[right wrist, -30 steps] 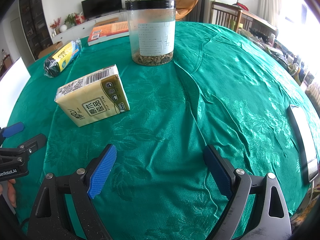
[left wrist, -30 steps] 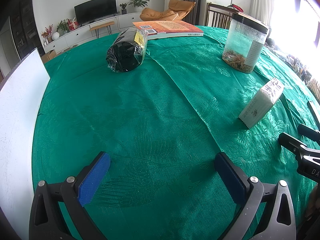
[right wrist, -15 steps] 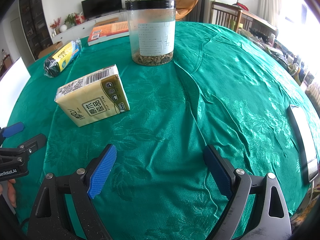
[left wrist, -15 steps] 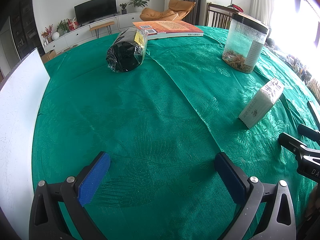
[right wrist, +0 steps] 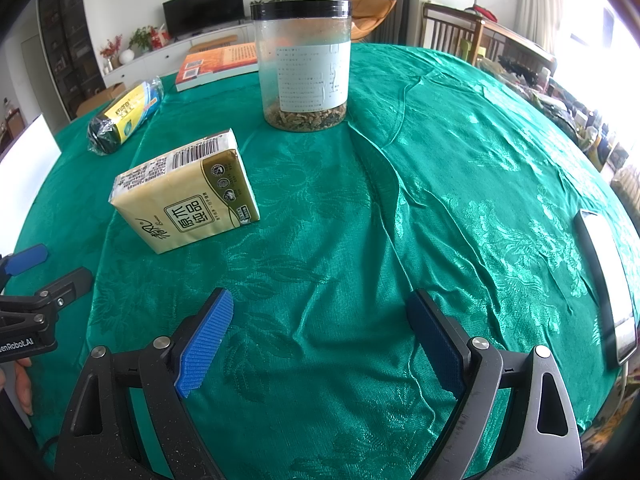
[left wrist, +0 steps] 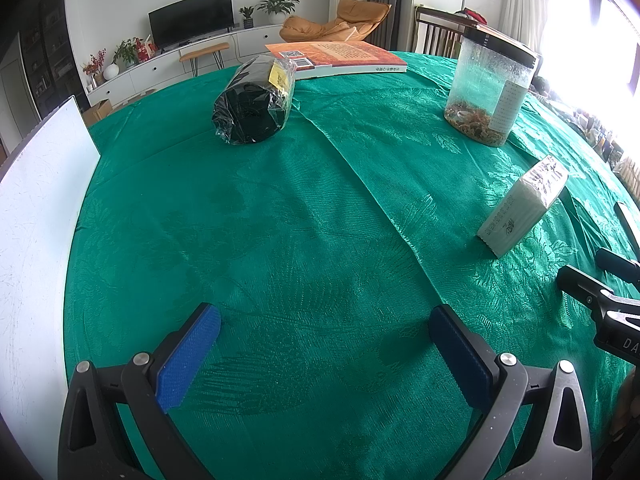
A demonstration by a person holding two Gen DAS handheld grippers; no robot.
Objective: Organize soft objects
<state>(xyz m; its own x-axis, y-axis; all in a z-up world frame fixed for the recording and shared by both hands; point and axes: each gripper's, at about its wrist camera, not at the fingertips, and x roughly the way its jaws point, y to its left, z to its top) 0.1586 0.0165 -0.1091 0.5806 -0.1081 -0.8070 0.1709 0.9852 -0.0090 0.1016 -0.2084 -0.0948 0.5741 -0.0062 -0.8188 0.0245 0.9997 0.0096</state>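
A yellow tissue pack (right wrist: pixel 186 192) lies on the green tablecloth (right wrist: pixel 440 160), ahead and to the left of my right gripper (right wrist: pixel 320 332), which is open and holds nothing. The same tissue pack (left wrist: pixel 524 208) shows end-on at the right of the left wrist view. A black roll of bags in clear wrap (left wrist: pixel 254 100) lies far ahead of my left gripper (left wrist: pixel 324 344), which is also open and empty. That roll (right wrist: pixel 126 114) appears at the far left in the right wrist view.
A clear plastic jar with a black lid (right wrist: pixel 304 68) stands at mid table. An orange book (left wrist: pixel 340 56) lies at the far edge. A white board (left wrist: pixel 36 220) lines the table's left side. A phone (right wrist: pixel 608 280) rests near the right edge.
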